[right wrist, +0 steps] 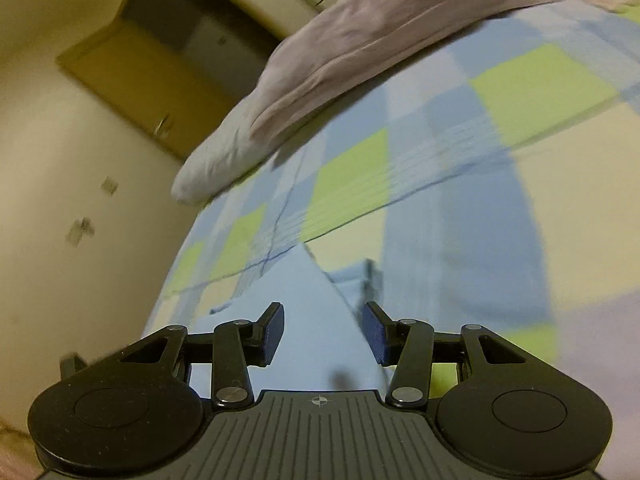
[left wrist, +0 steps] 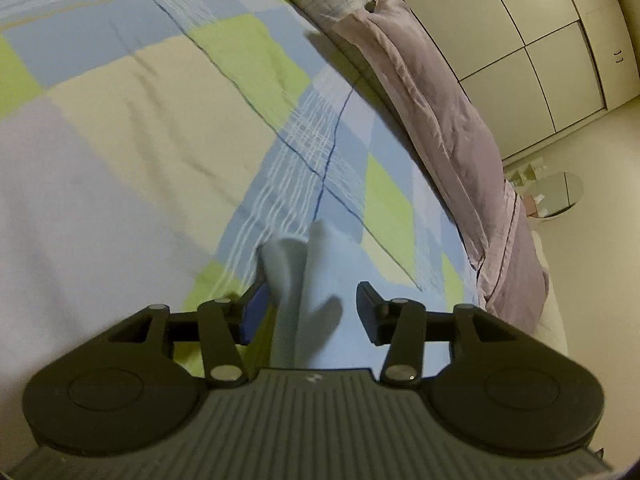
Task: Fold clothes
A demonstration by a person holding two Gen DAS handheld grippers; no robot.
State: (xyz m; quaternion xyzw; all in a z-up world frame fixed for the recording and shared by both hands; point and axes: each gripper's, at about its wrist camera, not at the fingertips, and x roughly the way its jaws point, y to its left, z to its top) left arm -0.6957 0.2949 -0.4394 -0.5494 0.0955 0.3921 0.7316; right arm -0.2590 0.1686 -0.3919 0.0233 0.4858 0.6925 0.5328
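Low in both frames, my left jaws (left wrist: 308, 312) and right jaws (right wrist: 324, 334) stand apart around the pale blue cloth garment (left wrist: 316, 280), gripping nothing; judging by that, folding is barely begun.

1. Pale blue garment (left wrist: 308, 280): its near end is hidden under the left gripper (left wrist: 310, 312)
2. Right wrist view: motion blur smears the checked bedspread (right wrist: 460, 200)
3. Small items beside the round mirror (left wrist: 560, 196): too small to identify

Black grippers (left wrist: 308, 312), blue-padded jaws
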